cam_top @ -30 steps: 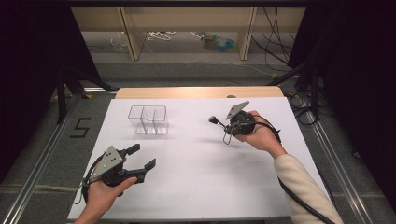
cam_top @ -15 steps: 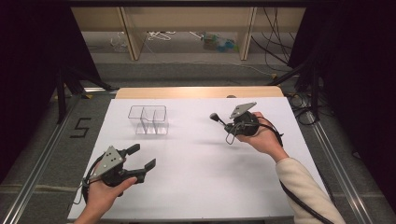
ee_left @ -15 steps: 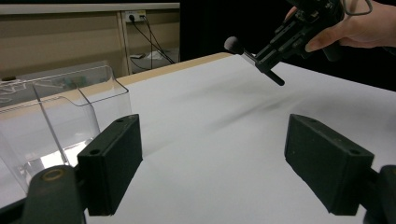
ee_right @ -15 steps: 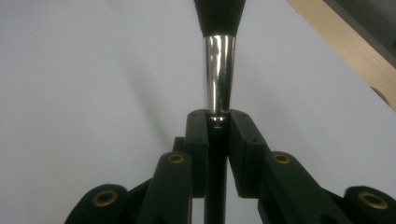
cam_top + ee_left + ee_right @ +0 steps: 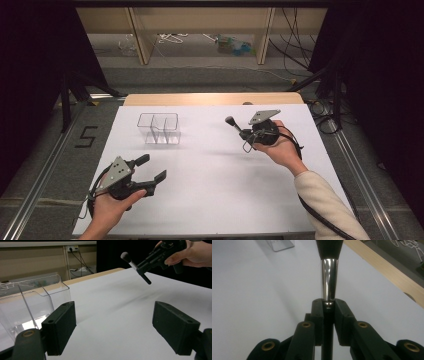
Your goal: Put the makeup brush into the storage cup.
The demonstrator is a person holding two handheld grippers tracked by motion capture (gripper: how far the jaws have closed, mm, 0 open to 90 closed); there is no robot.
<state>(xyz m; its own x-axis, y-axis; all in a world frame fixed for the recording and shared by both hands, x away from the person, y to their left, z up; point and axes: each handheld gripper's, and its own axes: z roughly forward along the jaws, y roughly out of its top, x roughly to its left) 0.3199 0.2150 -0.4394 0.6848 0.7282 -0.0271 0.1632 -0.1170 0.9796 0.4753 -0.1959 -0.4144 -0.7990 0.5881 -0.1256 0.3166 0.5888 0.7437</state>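
Clearly the right gripper (image 5: 243,133) is clamped on a black-handled makeup brush with a chrome ferrule (image 5: 232,122), held above the white table (image 5: 215,175) — bristle end aimed toward the clear plastic divided organiser (image 5: 158,128), which lies well off to its left. Nearer the organiser, the left gripper (image 5: 149,169) rests wide apart, holding nothing.

A black-bristled brush (image 5: 328,270) with a shiny silver ferrule and black handle is seen. The organizer (image 5: 158,128) is clear and colourless. The counter (image 5: 215,180) is covered in plain white, edged in light wood.
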